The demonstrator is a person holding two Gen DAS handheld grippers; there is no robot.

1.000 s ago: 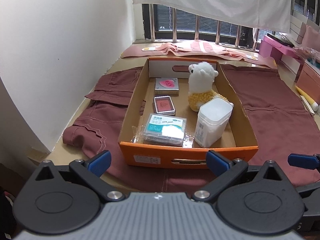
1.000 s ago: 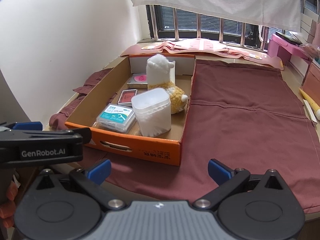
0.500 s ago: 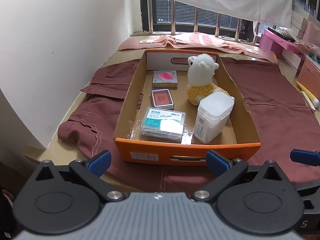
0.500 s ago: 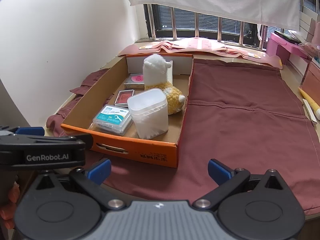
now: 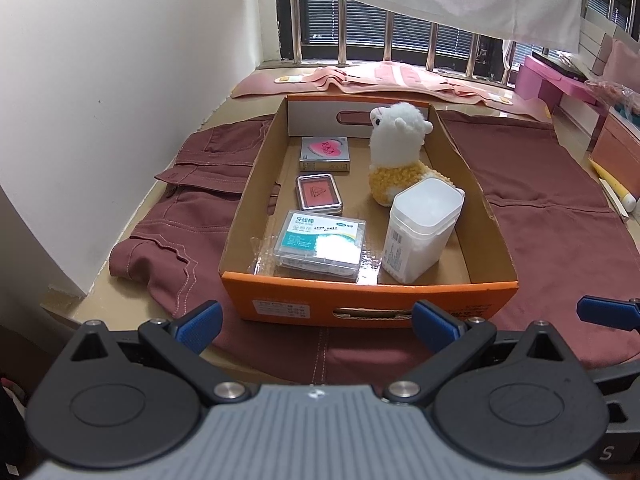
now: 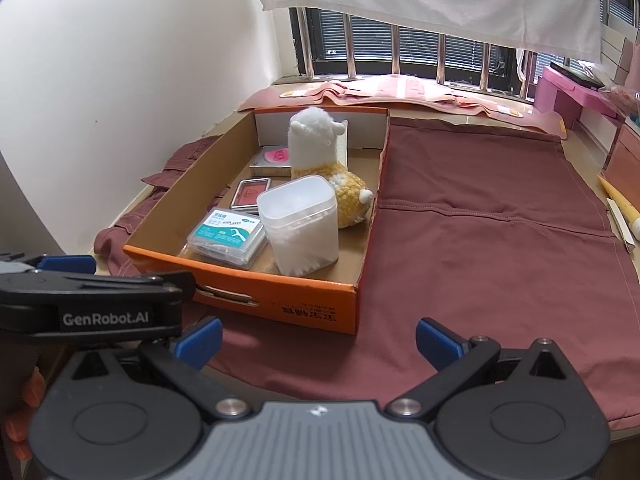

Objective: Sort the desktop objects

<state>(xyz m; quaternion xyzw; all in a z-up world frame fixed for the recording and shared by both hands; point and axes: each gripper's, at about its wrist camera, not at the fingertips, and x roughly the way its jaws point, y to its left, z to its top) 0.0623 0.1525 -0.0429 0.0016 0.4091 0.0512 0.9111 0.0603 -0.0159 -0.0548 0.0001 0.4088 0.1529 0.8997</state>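
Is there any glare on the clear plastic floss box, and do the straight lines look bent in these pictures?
Left wrist view: a white glare patch hides part of the label on the clear plastic floss box, and the window bars bow from fisheye distortion. Right wrist view: the same box shows no strong glare, its label is readable; the white wall edge curves.

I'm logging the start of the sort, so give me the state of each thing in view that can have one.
left gripper: open, holds nothing
right gripper: open, holds nothing
cardboard box: open-topped, holding five items
cotton swab jar: upright, lid on
floss pick case: flat, closed
red tin: flat, closed
heart box: flat
plush alpaca: upright
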